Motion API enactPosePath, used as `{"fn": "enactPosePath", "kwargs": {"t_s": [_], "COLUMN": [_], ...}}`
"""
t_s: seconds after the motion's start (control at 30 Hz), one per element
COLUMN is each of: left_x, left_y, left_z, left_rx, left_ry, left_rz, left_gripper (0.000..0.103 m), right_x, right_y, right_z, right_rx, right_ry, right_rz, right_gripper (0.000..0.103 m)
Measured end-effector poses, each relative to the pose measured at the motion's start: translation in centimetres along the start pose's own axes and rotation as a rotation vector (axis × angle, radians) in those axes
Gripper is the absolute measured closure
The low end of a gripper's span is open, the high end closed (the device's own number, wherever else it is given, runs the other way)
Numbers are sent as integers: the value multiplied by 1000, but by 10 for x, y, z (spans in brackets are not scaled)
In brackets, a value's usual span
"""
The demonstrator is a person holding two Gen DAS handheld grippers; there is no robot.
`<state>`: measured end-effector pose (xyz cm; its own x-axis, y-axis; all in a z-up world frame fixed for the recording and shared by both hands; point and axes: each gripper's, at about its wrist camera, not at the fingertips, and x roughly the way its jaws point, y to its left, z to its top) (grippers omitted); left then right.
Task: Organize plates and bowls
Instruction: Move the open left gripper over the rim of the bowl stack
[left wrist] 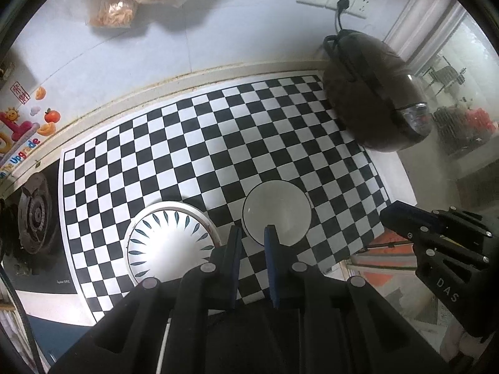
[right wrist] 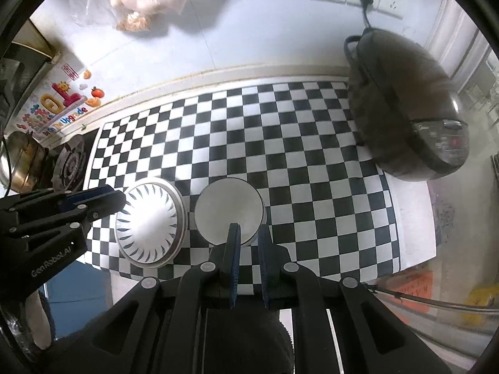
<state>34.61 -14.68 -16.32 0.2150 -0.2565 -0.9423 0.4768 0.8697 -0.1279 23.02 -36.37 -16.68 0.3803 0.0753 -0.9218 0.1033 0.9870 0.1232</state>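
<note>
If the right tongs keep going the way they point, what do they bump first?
Probably the plain bowl: the right tongs are shut, empty and aimed at its near rim. Depth is hard to judge, so they might land on the checkered mat just beside it.

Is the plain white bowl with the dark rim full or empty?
Empty: the plain white bowl with the dark rim shows only bare, glossy white inside in both wrist views.

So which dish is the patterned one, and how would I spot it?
Look at the black-and-white checkered mat on the counter. Two round white dishes sit side by side, not touching, near its front edge. The patterned dish is the one nearer the gas burner: it has a ring of dark leaf-shaped strokes, while the plain white bowl beside it has none.
</note>
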Motion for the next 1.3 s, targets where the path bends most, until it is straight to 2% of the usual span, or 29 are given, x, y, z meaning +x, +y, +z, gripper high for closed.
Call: {"fn": "enactPosePath", "kwargs": {"t_s": [0.23, 0.53, 0.97, 1.03, 1.1, 1.13, 1.3], "left_x": [-18, -9, -3, 2, 11, 16, 68], "left_y": [-5, -8, -2, 0, 4, 7, 32], "left_z": [-7, -18, -20, -17, -14, -11, 5], "left_rx": [12, 23, -3, -25, -51, -69, -164], "left_ry": [-23, 48, 63, 65, 71, 74, 148], "left_rz": [4, -12, -14, -30, -41, -52, -83], "left_gripper": [90, 90, 90, 89, 89, 89, 84], "right_x": [-19, -14, -6, 1, 10, 15, 58], "right_y": [0, 2, 4, 0, -4, -7, -23], "right_z": [-5, -10, -11, -13, -14, -14, -12], "right_rx": [20, 11, 15, 40, 62, 68, 100], "right_ry": [-19, 16, 39, 53, 60, 64, 117], "right_rz": [8, 15, 30, 55, 93, 104, 139], "right_gripper": [90, 90, 89, 59, 11, 6, 6]}}
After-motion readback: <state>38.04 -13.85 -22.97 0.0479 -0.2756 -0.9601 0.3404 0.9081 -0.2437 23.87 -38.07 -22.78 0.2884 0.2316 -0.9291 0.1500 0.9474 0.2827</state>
